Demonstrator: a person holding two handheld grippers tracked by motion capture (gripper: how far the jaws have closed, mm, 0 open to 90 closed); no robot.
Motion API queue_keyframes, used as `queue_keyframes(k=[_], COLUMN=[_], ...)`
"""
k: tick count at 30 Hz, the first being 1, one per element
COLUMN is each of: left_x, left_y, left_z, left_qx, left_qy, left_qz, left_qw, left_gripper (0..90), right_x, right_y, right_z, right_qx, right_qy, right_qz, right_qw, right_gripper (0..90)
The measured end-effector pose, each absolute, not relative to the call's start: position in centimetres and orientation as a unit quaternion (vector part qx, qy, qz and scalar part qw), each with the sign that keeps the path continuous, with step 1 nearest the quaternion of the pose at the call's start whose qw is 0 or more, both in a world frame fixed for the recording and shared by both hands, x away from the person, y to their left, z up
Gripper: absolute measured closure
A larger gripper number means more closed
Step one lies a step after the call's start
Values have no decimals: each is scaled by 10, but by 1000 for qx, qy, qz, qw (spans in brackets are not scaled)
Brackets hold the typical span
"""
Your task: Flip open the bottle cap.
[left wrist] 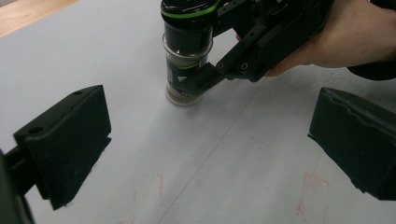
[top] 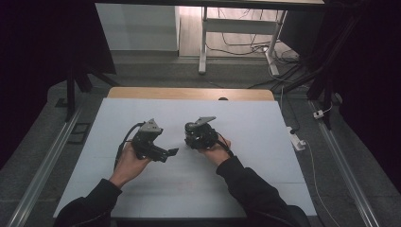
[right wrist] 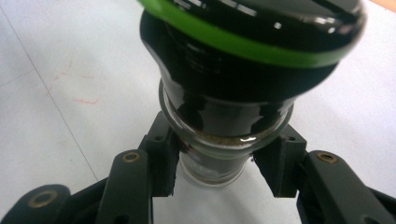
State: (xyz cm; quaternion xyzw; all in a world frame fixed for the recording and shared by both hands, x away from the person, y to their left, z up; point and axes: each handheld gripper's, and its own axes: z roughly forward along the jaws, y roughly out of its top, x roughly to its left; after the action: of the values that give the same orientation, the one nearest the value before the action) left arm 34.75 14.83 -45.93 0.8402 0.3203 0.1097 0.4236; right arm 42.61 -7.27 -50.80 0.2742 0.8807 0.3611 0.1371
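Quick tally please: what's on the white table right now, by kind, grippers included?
Spice jar with black lid, green ring: 1, gripped by the right gripper, base on the white table.
Grippers: 2; the left gripper is open, holding nothing.
Total: 3

- The surface [top: 265, 123] is a white sheet with a bare wooden strip along its far edge
- Faint red marks show on it near the person
- A glass spice jar [left wrist: 186, 70] with a black, green-ringed cap stands upright on it
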Motion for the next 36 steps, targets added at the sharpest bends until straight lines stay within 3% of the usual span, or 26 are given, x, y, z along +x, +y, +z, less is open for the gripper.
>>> queue_keyframes(k=[24,27,32,36], left_x=[391,394,394,392], left_y=[120,121,124,123], left_z=[-470,-471,-468,-465], left_qx=[847,845,845,849], left_qy=[317,319,309,301], left_qz=[103,98,90,84], left_qw=[414,418,427,426], left_gripper=[21,92,356,519], right_x=[426,426,426,426], right_y=[-73,-73,-73,-73], right_z=[-508,-508,-508,-508], right_qx=[273,274,273,274], right_qy=[881,881,881,881], right_qz=[361,361,361,361], right_qw=[135,135,136,135], right_gripper=[530,530,530,530])
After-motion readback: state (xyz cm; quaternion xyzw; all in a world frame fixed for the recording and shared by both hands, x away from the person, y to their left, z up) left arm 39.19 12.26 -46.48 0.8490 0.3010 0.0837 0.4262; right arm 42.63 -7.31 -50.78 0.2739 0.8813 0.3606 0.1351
